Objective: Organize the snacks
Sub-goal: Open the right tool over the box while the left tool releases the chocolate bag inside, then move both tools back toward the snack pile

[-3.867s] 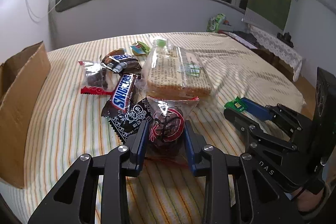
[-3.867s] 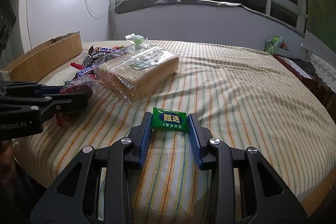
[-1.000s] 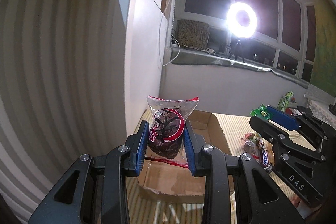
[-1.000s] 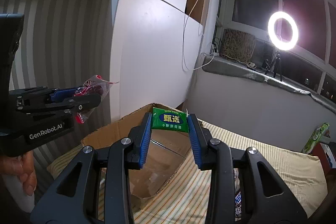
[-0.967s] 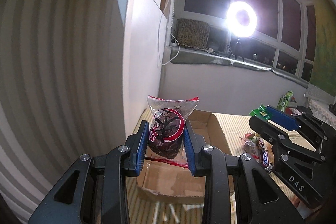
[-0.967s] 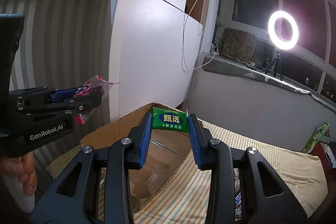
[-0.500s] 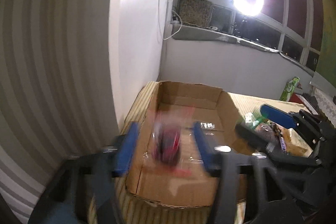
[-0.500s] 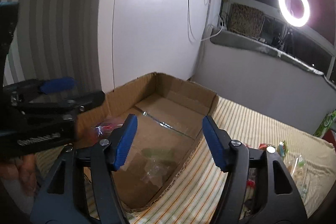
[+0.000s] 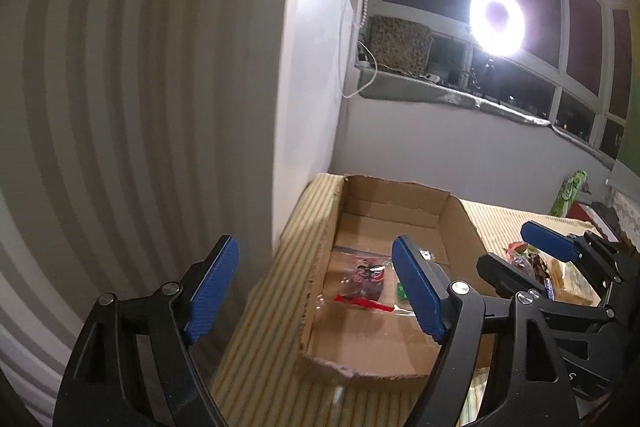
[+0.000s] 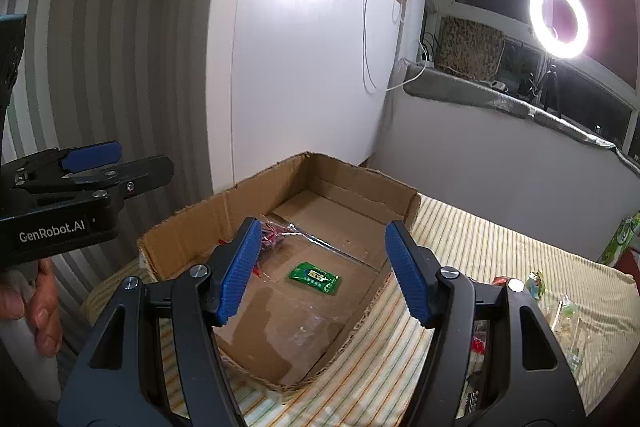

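On the floor of the cardboard box, the green candy packet lies flat, its long axis running from upper left to lower right; the red-printed clear packet lies beside it. Left gripper: jaws opening, nothing between. Right gripper: jaws spread, empty.

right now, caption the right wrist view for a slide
Open right gripper above cardboard box holding a green packet and a red-trimmed bag.
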